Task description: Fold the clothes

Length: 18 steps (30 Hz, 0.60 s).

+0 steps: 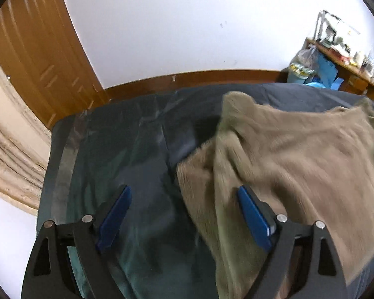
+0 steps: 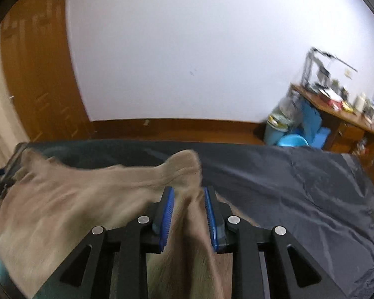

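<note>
Early in the fold. Fuzzy tan fleece garment (image 1: 299, 149) bunched and half-lifted over the dark cloth-covered surface (image 1: 142, 164), nothing squared yet. Right gripper (image 2: 188, 194) jaws clamped on a raised fold; left gripper (image 1: 184, 194) jaws spread wide, holding nothing.

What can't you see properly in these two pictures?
- What kind of clothing the tan fuzzy garment is: motion blur in both views, and the bottom edge cuts it off.
- The bed cover beneath the garment: hidden in both views.
- Items on the wooden desk: too small and blurred.
- The left gripper is open; whether it touches the fabric is unclear.
- The right gripper pinches a fold; the garment's lower part is hidden behind it.
</note>
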Each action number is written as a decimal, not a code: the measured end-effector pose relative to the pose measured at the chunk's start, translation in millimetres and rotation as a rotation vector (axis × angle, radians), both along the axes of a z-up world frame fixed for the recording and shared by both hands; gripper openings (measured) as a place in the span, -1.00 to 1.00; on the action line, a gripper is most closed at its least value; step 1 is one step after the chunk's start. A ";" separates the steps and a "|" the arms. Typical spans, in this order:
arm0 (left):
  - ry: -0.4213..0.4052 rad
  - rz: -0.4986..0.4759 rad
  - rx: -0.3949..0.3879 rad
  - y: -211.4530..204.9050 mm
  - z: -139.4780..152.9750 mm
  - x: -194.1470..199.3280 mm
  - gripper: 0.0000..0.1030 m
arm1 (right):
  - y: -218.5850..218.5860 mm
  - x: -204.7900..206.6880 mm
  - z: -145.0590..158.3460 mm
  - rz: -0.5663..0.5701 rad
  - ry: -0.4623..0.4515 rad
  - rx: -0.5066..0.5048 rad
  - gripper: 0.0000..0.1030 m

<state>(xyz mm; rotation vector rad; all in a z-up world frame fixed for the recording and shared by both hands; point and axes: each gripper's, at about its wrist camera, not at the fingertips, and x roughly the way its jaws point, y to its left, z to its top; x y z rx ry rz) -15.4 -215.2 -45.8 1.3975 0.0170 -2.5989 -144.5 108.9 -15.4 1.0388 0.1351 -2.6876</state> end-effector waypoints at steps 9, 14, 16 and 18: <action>0.030 -0.008 -0.070 27.1 -31.4 43.3 0.75 | -7.7 43.5 -45.7 0.114 -0.144 0.001 -0.49; 0.047 0.008 -0.092 26.5 -35.2 47.7 0.80 | 9.9 28.6 -57.4 0.069 -0.170 -0.110 -0.49; 0.050 0.032 -0.076 24.4 -33.1 55.9 0.80 | 5.1 32.0 -59.8 0.070 -0.138 -0.076 -0.49; 0.050 0.083 -0.060 25.5 -29.6 58.8 0.80 | 4.1 34.0 -60.4 0.065 -0.127 -0.073 -0.49</action>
